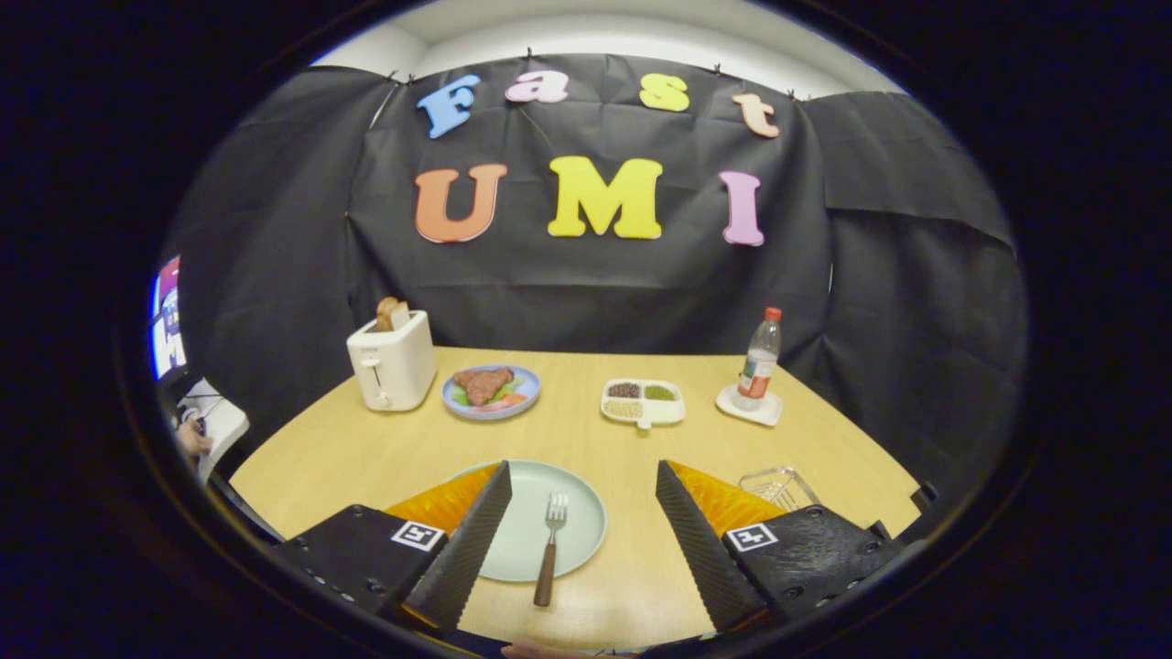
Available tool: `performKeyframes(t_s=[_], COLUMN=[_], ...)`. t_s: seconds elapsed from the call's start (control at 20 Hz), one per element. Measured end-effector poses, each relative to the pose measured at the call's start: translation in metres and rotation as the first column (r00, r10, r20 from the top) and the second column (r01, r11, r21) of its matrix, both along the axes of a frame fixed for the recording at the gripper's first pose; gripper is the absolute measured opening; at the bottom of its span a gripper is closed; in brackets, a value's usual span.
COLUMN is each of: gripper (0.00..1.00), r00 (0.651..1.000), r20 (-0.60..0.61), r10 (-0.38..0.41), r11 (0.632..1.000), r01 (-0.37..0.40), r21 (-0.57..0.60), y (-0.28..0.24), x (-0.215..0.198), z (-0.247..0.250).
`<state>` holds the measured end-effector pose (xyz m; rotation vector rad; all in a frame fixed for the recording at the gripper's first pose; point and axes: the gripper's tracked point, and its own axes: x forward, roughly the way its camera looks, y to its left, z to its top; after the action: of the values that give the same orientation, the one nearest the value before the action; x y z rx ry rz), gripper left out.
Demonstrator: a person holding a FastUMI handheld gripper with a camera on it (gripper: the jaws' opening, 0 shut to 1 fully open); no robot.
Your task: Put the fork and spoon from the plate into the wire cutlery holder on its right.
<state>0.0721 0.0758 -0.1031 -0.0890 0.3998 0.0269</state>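
This is a staged booth for recording, dressed as a dining spot rather than a real kitchen. Black cloth hangs pinned as the back and side walls, with a pale ceiling strip above. A light wooden table carries a meal layout: a toaster with bread near the far left corner, a blue plate of food beside it, a divided dish along the far edge, and a bottle near the far right corner. A lit screen glows beyond the table's left edge.
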Motion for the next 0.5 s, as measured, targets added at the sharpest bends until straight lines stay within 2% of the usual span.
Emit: performKeyframes(t_s=[0.3,0.5], gripper=[0.96,0.96], r00=[0.979,0.946], r20=[-0.203,-0.324], r10=[-0.002,0.01], r11=[1.0,0.998], r01=[-0.001,-0.028], r21=[-0.018,-0.052], y=[0.008,0.024], x=[0.026,0.033], z=[-0.055,-0.088])
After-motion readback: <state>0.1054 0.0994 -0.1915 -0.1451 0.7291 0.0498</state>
